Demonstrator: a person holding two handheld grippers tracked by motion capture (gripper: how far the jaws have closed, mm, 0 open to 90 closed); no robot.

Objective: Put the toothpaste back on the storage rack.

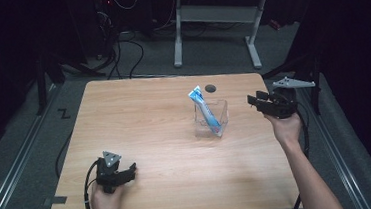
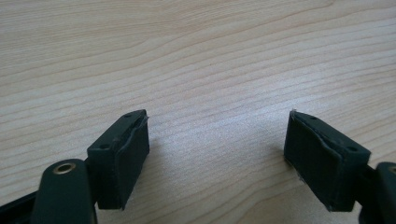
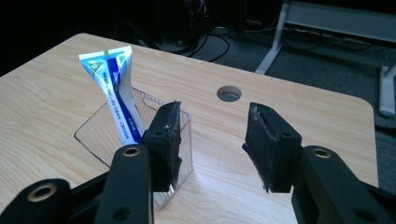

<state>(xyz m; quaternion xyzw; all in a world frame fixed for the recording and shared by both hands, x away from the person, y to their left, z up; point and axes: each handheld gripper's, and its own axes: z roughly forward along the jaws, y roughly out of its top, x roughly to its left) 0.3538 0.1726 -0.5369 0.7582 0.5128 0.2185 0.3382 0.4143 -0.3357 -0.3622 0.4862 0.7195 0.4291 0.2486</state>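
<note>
A blue and white toothpaste tube [image 1: 204, 109] [image 3: 114, 91] stands leaning inside a clear plastic holder [image 1: 219, 117] [image 3: 140, 122] right of the table's middle. My right gripper [image 1: 254, 101] [image 3: 212, 140] hovers just right of the holder, a hand's width away, open with nothing between its jaws. Its left fingertip [image 3: 166, 135] overlaps the holder's near corner in the right gripper view. My left gripper [image 1: 131, 170] [image 2: 217, 156] rests near the table's front left, open over bare wood, far from the tube.
The wooden table [image 1: 139, 118] has a round cable hole [image 1: 210, 88] [image 3: 229, 94] behind the holder. Beyond the far edge stands a white-legged desk [image 1: 214, 14] with cables on the floor. The right table edge lies close under my right hand.
</note>
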